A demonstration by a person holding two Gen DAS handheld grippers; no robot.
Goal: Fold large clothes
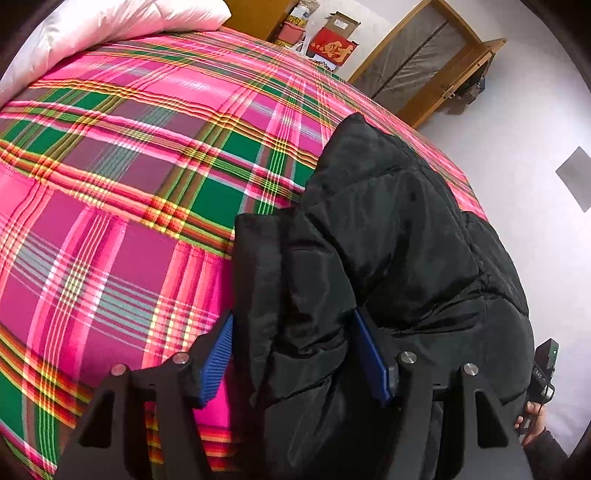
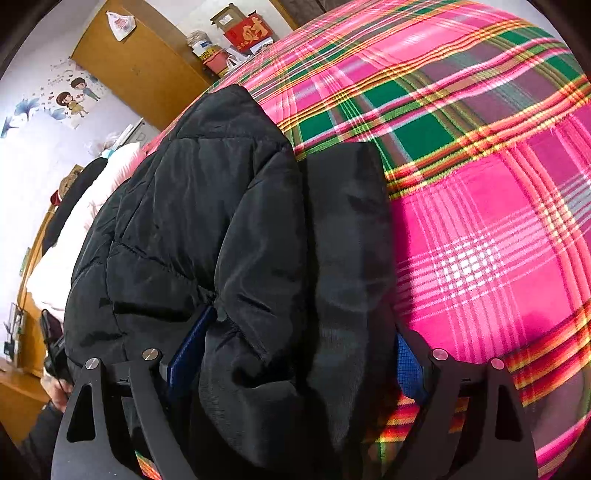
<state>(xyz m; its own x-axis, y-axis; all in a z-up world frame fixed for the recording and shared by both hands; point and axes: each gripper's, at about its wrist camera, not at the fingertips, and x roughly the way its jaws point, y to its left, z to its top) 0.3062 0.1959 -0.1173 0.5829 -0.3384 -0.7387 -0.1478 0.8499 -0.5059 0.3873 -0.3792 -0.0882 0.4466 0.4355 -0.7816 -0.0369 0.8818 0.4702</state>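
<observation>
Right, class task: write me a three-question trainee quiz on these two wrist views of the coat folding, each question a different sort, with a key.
1. True or false: the black puffer coat lies on the plaid bedcover.
2. What sits between the blue pads of the right gripper? A) a pillow B) coat fabric C) nothing
3. Fill in: in the left wrist view, a ____ pillow lies at the far end of the bed.

Key: 1 true; 2 B; 3 white. The left gripper likewise straddles coat fabric.
</observation>
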